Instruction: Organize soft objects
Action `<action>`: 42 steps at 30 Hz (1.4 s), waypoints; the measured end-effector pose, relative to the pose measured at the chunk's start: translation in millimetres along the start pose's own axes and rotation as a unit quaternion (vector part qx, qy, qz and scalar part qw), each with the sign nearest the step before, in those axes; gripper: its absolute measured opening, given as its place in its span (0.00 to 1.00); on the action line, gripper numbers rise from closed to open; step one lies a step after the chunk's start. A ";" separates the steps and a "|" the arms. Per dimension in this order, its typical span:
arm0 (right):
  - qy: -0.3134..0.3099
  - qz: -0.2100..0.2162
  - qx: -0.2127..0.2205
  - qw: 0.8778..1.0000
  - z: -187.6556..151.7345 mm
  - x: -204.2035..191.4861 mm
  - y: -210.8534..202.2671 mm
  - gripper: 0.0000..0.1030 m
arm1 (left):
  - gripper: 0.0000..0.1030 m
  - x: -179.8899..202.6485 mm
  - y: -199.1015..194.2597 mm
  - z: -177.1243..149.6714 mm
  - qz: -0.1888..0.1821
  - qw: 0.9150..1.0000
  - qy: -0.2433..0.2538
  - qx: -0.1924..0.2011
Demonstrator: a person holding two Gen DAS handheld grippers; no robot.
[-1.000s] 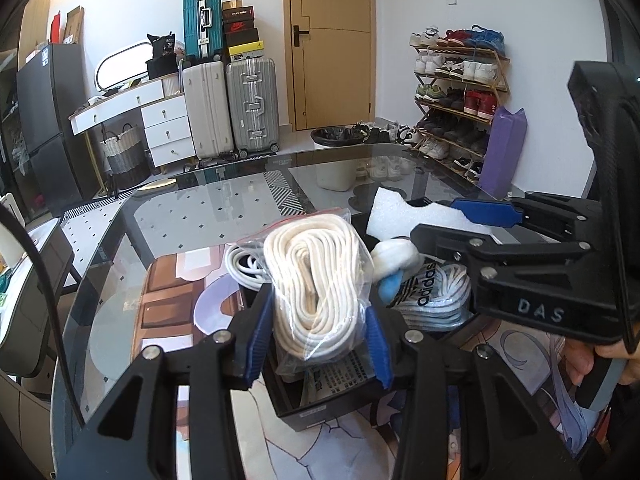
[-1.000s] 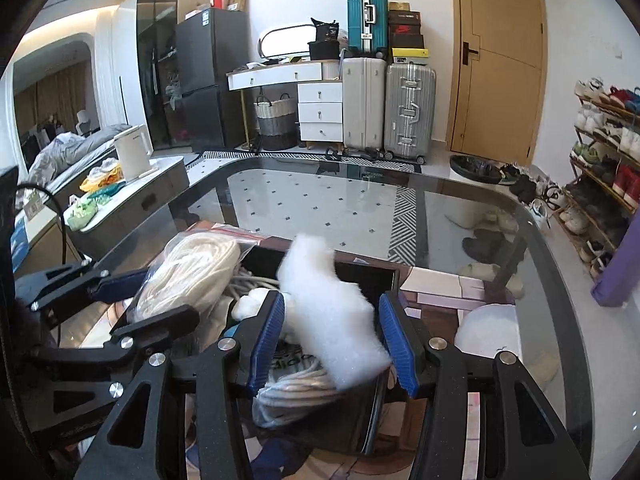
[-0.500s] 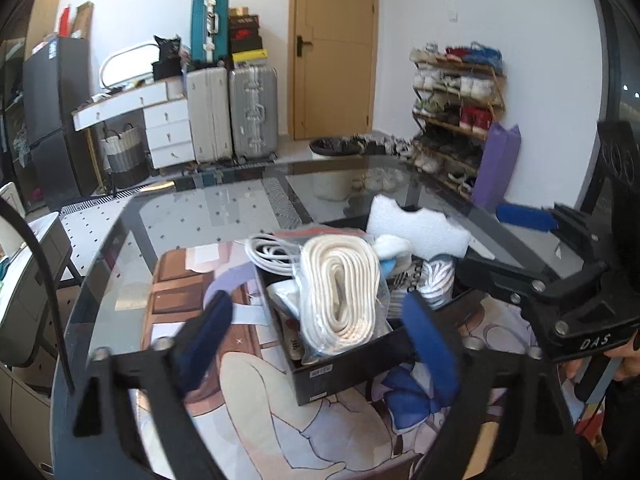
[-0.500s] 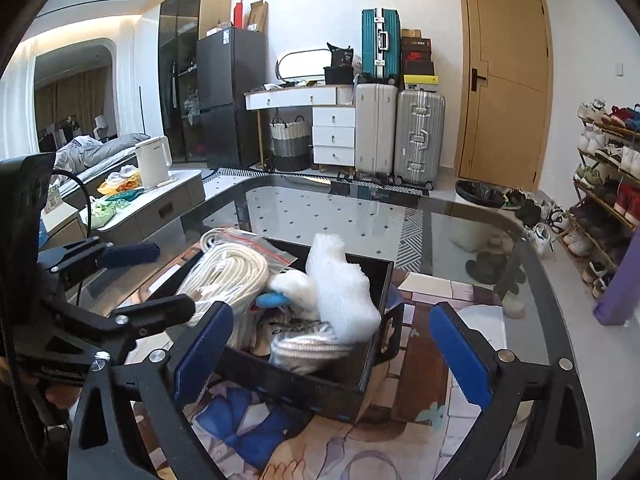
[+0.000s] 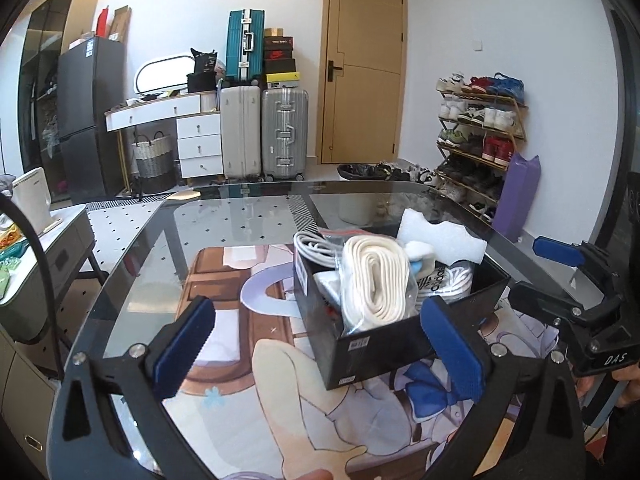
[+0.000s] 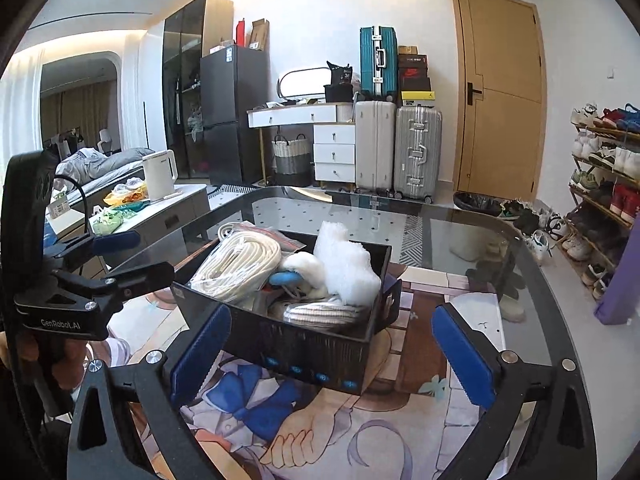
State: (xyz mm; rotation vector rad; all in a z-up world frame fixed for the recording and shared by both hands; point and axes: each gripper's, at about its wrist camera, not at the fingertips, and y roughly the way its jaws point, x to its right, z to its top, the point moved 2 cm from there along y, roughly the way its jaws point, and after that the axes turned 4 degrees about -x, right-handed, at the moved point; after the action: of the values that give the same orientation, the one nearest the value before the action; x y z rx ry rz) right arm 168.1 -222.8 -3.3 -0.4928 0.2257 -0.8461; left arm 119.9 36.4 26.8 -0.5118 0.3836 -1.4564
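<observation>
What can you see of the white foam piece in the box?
The foam piece is white, rough-textured and irregular, with a notched upper edge. It stands roughly upright at the far right of the black box, rising above the rim. It leans against a fluffy white item and rests on a coiled cord. Neither gripper touches it.

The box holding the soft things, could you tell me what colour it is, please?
Black; the box shows best in the right wrist view.
</observation>
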 end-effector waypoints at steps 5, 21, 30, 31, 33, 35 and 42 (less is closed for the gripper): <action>0.009 0.006 0.010 1.000 -7.1 1.0 -8.8 0.99 | 1.00 2.4 -0.5 -5.8 0.008 1.000 0.005 0.011; 0.008 0.005 0.043 0.999 -5.7 -1.0 -15.7 0.99 | 1.00 7.1 1.2 -9.5 0.006 1.000 0.007 0.019; -0.012 -0.009 0.056 0.998 -7.4 -9.1 -21.0 0.99 | 1.00 6.8 -2.4 -8.8 0.003 1.000 0.006 0.026; -0.013 -0.009 0.058 0.998 -8.0 -9.4 -21.7 0.99 | 1.00 6.8 -2.4 -8.8 0.003 1.000 0.006 0.025; -0.011 -0.010 0.062 0.998 -8.4 -9.0 -23.7 0.99 | 1.00 6.4 -3.1 -8.3 0.002 1.000 0.003 0.026; -0.003 -0.011 0.066 0.998 -8.8 -6.5 -25.0 0.99 | 1.00 5.9 -3.8 -7.8 0.002 1.000 0.000 0.026; -0.002 -0.010 0.069 0.998 -11.8 -5.9 -31.4 0.99 | 1.00 4.7 -5.2 -8.0 0.002 1.000 -0.002 0.027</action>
State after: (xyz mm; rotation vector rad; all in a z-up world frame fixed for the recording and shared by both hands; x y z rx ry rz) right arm 139.1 -239.7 2.2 -0.3686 0.1584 -0.8735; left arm 111.6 30.7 23.2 -0.4701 0.3406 -1.4572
